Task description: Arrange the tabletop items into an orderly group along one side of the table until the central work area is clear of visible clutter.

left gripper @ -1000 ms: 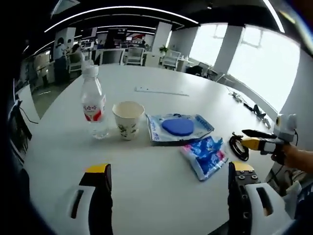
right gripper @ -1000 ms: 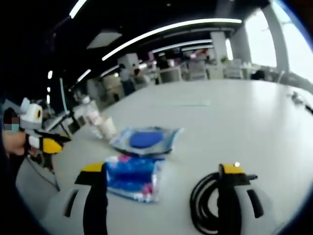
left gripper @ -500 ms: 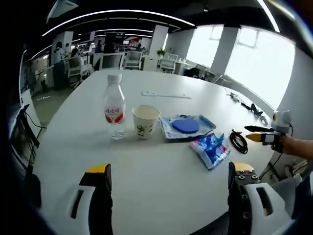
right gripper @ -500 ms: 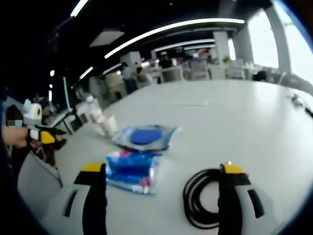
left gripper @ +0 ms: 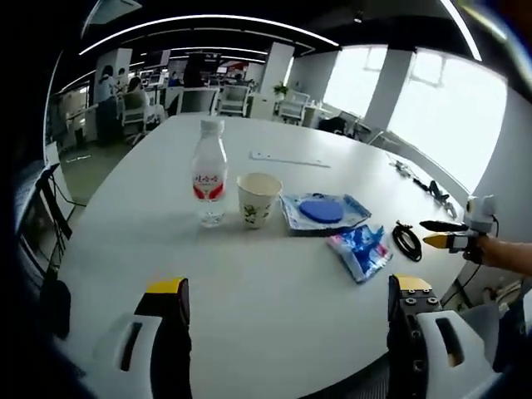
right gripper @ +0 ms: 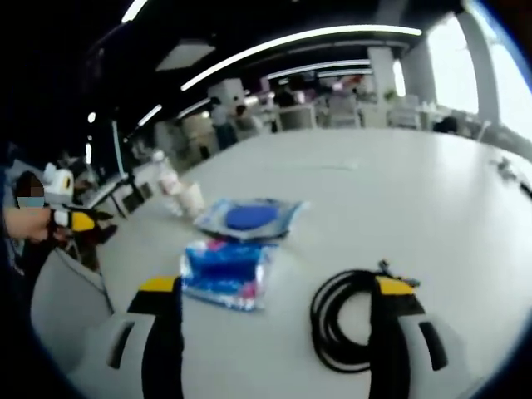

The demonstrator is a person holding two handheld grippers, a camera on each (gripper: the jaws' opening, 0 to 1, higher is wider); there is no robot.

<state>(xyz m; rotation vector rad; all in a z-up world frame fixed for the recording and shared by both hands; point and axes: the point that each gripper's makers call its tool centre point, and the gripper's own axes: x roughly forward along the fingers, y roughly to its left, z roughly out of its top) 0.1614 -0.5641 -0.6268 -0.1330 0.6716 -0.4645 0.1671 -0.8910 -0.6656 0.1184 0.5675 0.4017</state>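
A row of items lies on the white round table: a clear water bottle with a red label, a paper cup, a clear pack holding a blue disc, a blue crinkled packet and a black cable coil. My left gripper hangs open over the near table edge, well short of them. My right gripper is held at the right, beyond the coil. In the right gripper view its jaws stand open, with the cable coil by the right jaw and the blue packet ahead.
A thin white strip lies far across the table, and small dark cables sit at its far right edge. Office chairs and desks stand behind. The left gripper shows at the left of the right gripper view.
The left gripper view has pulled back, so the items look smaller and farther. The right gripper view has shifted slightly; the coil shows more fully. Nothing on the table has moved.
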